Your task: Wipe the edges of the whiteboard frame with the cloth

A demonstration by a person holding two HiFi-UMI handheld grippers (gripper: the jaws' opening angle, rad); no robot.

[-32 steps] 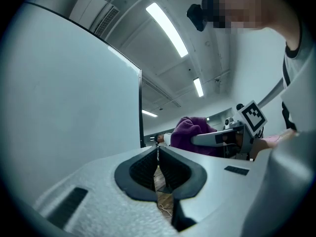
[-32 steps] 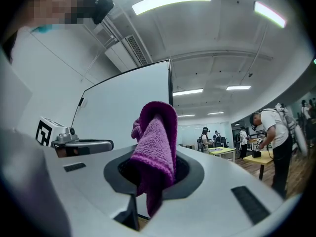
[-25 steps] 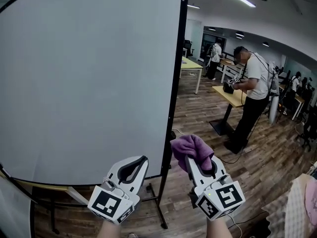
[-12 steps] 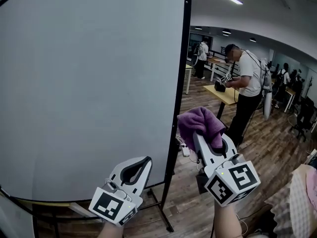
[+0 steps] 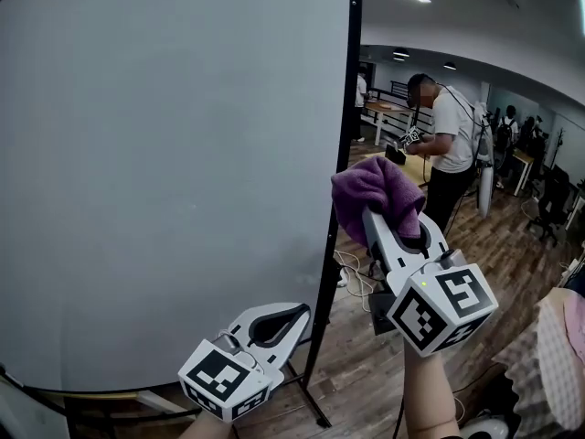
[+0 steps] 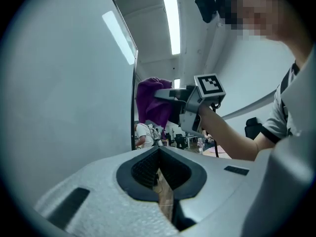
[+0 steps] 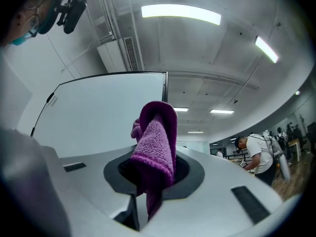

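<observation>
In my head view the whiteboard (image 5: 164, 172) runs off the top and left edges, so those parts of its frame (image 5: 345, 154) are out of sight. My left gripper (image 5: 294, 318) covers some of the bottom frame. The cloth (image 5: 375, 193) has its lower end buried inside my right gripper (image 5: 373, 216). The people (image 5: 505, 128) far back are too small to make out.
</observation>
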